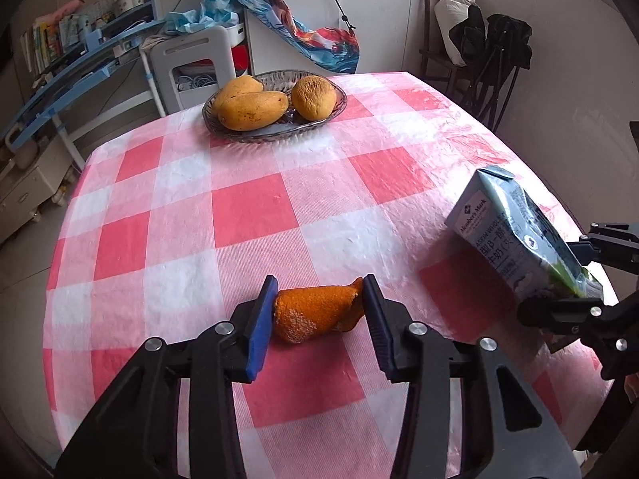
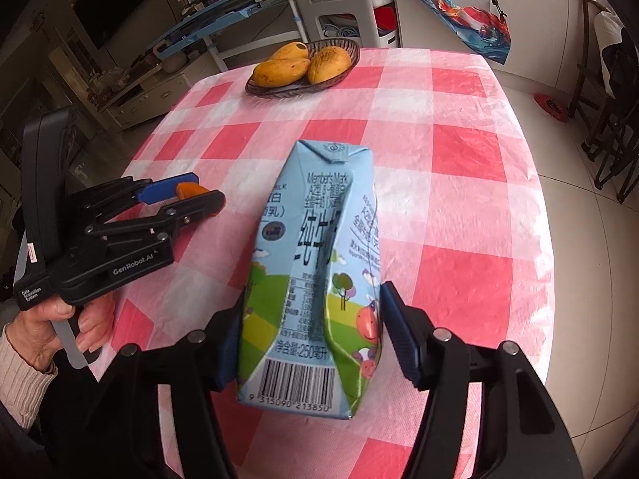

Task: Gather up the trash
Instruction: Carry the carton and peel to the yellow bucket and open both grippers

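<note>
Left wrist view: left gripper (image 1: pixel 319 299) at lower centre, jaws clamped on the orange peel (image 1: pixel 315 313), blue pads (image 1: pixel 261 319) pressed to both its ends, peel low over the checked surface (image 1: pixel 247 207). Milk carton (image 1: pixel 519 235) at right edge, tilted, pinched at its lower end by the right gripper (image 1: pixel 575 275). Glass dish (image 1: pixel 275 127) with three mangoes (image 1: pixel 253 109) at upper centre, well apart from both, nothing between. White chair (image 1: pixel 191 64) and cluttered shelves (image 1: pixel 60 48) behind the far edge, upper left.

Right wrist view: right gripper (image 2: pixel 311 335) at bottom, jaws closed against the carton (image 2: pixel 315 263) sides, barcode end nearest. Left gripper (image 2: pixel 187 195) at left, peel (image 2: pixel 189 189) between its pads, hand (image 2: pixel 60 327) on the grip below.
</note>
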Demonstrator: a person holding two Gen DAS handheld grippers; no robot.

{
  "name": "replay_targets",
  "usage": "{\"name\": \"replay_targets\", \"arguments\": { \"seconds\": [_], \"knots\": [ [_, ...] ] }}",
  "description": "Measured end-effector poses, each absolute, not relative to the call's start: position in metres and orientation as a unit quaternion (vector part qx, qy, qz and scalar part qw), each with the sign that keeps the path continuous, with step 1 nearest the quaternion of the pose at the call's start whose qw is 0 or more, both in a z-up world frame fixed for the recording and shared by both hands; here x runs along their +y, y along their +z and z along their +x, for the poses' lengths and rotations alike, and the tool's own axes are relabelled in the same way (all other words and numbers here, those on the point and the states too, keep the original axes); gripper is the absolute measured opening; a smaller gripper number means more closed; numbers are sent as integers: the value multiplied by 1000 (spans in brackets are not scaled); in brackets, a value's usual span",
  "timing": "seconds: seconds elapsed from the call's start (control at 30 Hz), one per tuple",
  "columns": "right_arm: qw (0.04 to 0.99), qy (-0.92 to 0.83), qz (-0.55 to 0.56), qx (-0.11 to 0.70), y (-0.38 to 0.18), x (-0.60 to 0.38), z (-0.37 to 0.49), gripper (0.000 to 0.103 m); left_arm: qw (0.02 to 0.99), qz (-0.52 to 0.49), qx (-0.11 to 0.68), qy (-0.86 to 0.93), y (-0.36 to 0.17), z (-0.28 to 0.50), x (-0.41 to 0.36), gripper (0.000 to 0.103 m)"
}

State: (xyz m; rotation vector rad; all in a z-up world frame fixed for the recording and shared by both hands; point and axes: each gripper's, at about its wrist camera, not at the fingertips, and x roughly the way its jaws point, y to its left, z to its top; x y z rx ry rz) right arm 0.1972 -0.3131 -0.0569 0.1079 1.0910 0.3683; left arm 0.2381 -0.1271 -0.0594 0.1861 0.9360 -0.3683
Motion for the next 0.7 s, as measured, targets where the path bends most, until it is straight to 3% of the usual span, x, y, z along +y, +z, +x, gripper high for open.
{"name": "replay_targets", "arguments": {
  "seconds": [0.2, 0.63, 0.7],
  "knots": [
    [837, 180, 43, 515, -58, -307, 192, 61, 870, 49, 459, -172, -60, 200, -111, 41],
    [839, 177, 44, 512, -59, -306, 193, 61, 870, 84, 457, -168, -59, 184, -111, 44],
    [840, 176, 42, 512, -59, -306, 193, 61, 869, 91, 456, -169, -59, 183, -111, 49]
  ]
}}
